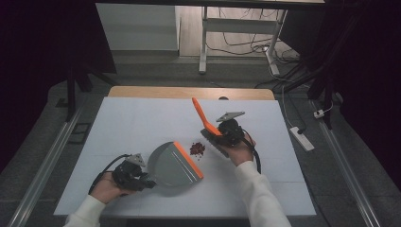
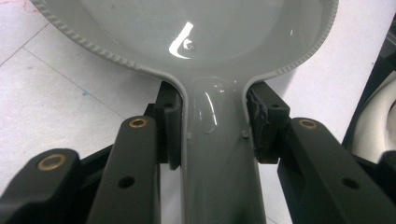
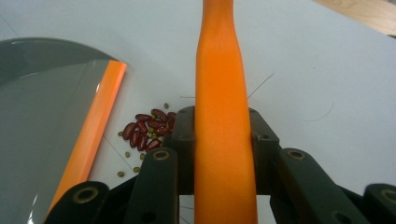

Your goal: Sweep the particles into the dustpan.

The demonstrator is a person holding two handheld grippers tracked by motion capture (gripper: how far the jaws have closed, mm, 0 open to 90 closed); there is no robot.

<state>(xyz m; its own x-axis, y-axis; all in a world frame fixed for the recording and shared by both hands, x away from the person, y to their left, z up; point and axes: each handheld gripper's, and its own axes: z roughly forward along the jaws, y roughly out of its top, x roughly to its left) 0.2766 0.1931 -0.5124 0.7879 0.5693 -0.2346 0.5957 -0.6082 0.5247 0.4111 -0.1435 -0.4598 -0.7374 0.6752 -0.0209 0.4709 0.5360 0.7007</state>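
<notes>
Two grippers clamp tools: left gripper (image 1: 142, 178) holds the grey plastic dustpan (image 1: 174, 163) by its handle, right gripper (image 1: 218, 135) the orange-handled brush (image 1: 202, 117); sweep the red beans (image 1: 197, 149) gently toward the dustpan's orange lip, kept flat.

One grey dustpan (image 1: 172, 164) at lower centre of the high view, one orange-handled brush (image 1: 204, 121) right of centre. Two grippers, left (image 1: 126, 174) and right (image 1: 230, 132). About nine red beans (image 3: 148, 129) and several small green ones, too tiny to count.

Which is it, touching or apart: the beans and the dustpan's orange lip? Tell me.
Apart. The right gripper view shows bare white table between the red beans and the dustpan's orange lip.
</notes>
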